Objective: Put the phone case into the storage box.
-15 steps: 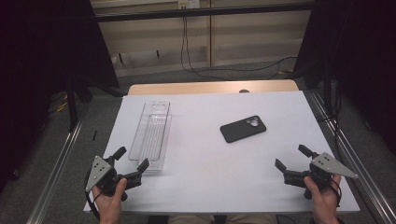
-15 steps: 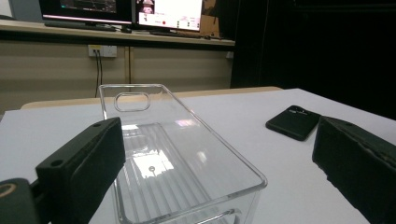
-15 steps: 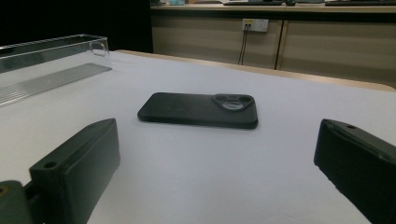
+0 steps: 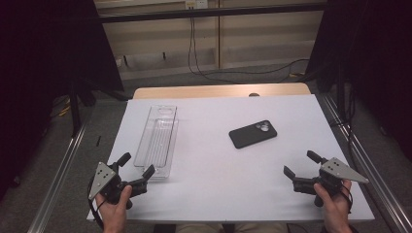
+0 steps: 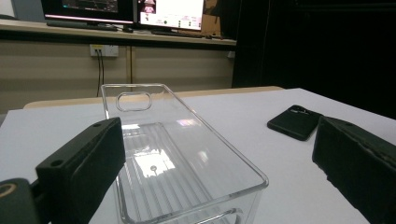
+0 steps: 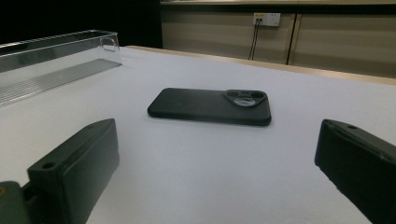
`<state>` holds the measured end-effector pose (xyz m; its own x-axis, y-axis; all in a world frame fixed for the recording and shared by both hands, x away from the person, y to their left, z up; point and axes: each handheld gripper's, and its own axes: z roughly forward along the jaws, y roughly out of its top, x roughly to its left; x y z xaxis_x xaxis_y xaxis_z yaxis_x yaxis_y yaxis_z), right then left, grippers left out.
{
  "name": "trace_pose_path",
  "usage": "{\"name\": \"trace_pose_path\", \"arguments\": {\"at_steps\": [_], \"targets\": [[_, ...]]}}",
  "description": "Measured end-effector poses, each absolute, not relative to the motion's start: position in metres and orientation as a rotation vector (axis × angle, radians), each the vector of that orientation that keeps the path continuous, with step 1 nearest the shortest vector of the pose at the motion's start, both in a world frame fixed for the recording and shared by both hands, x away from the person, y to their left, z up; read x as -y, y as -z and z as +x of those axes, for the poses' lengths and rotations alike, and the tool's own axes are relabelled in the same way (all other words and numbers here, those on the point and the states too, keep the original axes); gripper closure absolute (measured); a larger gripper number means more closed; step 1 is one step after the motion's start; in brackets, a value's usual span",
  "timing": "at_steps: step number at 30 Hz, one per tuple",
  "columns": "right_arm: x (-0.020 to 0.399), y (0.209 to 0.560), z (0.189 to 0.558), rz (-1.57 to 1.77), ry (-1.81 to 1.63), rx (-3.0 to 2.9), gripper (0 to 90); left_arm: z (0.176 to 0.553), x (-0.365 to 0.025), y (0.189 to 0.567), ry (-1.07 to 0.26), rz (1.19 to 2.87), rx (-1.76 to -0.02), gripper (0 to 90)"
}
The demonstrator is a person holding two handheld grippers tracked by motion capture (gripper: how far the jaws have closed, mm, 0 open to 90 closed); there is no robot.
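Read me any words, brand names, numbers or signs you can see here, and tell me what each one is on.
None can be read.
Phone: plain black back, no brand visible.
Clear tray: no label.
Monitors behind the table: screens lit, content too blurred to read.

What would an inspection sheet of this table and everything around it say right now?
Surface: white table top, bare between the things.
Job's things: clear plastic tray, empty, upright; black phone lying camera side up, apart from the tray.
Clutter: nothing seen.
Grippers: left hand-held gripper open, near the tray's near end; right hand-held gripper open, short of the phone; neither holds anything.
Cables: black cables hanging from a wall socket.
Surroundings: dark curtains, monitors on a shelf.
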<state>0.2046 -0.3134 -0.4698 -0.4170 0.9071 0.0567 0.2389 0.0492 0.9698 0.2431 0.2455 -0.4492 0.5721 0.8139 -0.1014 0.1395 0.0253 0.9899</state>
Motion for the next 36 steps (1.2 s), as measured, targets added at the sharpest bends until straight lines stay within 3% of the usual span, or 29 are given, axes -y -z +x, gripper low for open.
{"name": "trace_pose_path", "arguments": {"at_steps": [24,36], "targets": [[0.297,0.473,0.217,1.145,-1.416,-1.776,0.0,0.245,-0.245,0.449,-0.627,1.49,-0.85,2.7],[0.287,0.453,0.232,1.073,-1.472,-1.759,0.0,0.245,-0.247,0.45,-0.626,1.49,-0.844,2.7]]}}
